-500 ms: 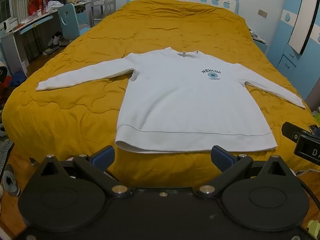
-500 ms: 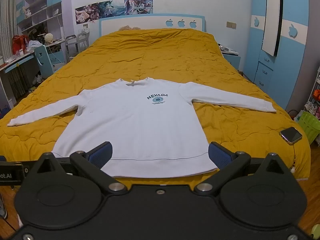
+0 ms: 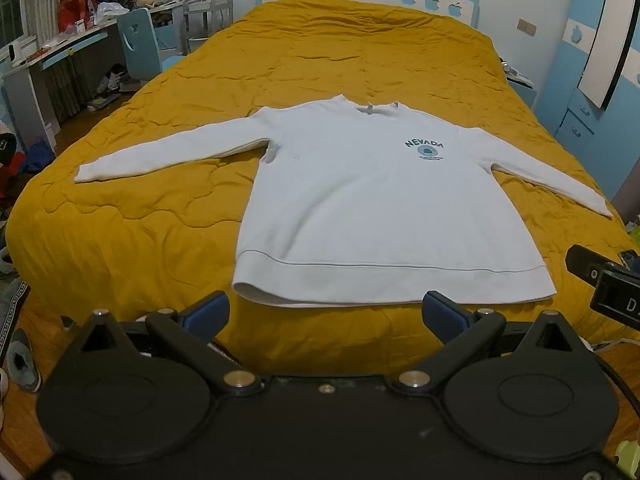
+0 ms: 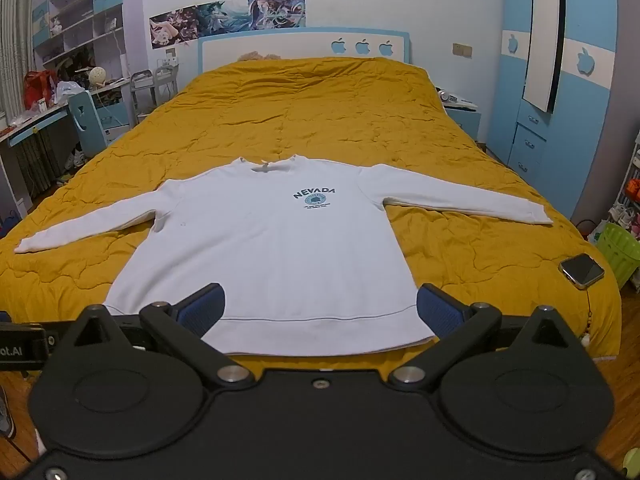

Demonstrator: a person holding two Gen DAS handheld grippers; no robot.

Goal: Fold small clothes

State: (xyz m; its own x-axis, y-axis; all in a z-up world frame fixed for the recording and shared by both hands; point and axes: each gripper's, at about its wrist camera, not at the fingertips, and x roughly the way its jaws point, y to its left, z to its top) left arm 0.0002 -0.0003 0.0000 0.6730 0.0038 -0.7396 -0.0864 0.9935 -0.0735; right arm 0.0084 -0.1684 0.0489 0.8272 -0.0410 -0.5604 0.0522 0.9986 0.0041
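A white long-sleeved sweatshirt (image 3: 372, 208) (image 4: 276, 248) with a dark "NEVADA" print lies flat, face up, on a mustard-yellow quilted bed (image 3: 160, 216) (image 4: 328, 112). Both sleeves are spread out sideways and the hem faces me. My left gripper (image 3: 326, 316) hovers open at the foot of the bed, just short of the hem, with nothing between its blue pads. My right gripper (image 4: 320, 312) is open too, its blue pads over the hem band without touching it. The right gripper's body (image 3: 604, 280) shows at the right edge of the left wrist view.
A phone (image 4: 582, 270) lies on the bed's near right corner. A green basket (image 4: 620, 252) and a blue wardrobe (image 4: 560, 128) stand to the right. At the left are a cluttered desk (image 3: 52, 56) and a blue chair (image 3: 140, 44). Shoes (image 3: 24, 360) lie on the wooden floor.
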